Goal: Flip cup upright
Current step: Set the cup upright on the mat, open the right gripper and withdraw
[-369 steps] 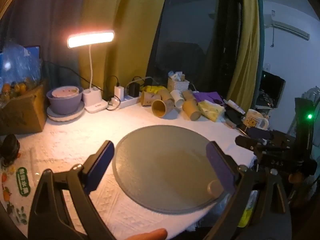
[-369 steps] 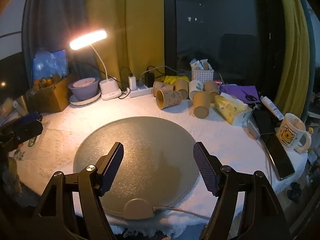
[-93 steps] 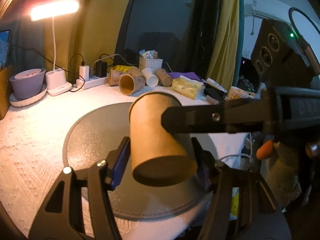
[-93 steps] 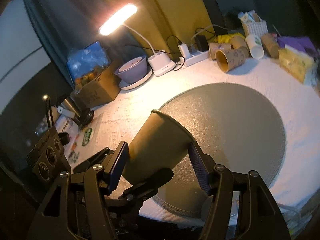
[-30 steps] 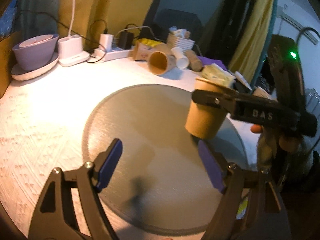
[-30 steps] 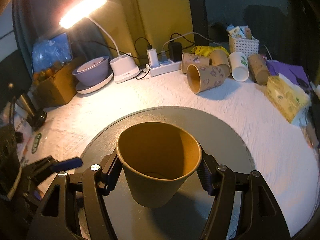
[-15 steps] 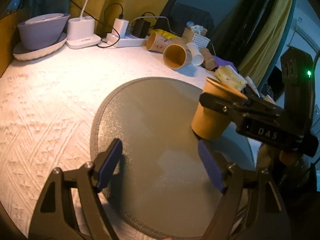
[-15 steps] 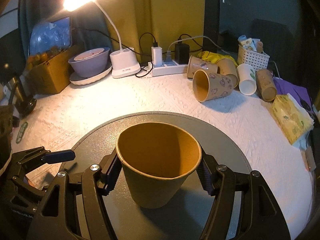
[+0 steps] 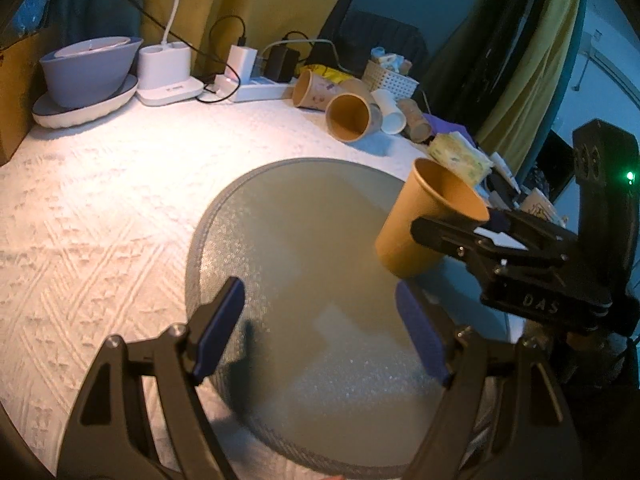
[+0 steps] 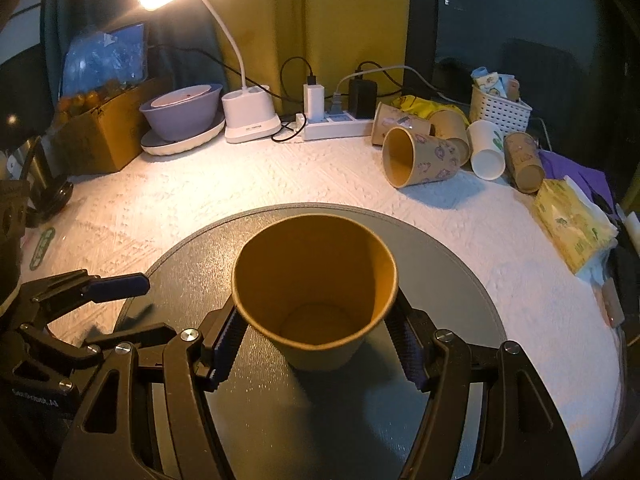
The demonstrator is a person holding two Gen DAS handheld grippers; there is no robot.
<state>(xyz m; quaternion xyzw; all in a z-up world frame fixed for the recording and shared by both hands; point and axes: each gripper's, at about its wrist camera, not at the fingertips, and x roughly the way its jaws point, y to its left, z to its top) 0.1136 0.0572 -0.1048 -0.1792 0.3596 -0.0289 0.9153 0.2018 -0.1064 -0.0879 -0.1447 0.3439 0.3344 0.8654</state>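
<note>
Cup mouth-up, axis near vertical, pinched below the rim by right gripper, over the mat, base near it. Left gripper spread, empty, beside.

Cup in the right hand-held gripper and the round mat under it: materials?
Cup: looks like kraft paper, matte tan, thin rolled rim, seamed flat bottom visible inside. Round mat: grey with pebbled grain and faint sheen; possibly faux leather or rubber, can't tell.
</note>
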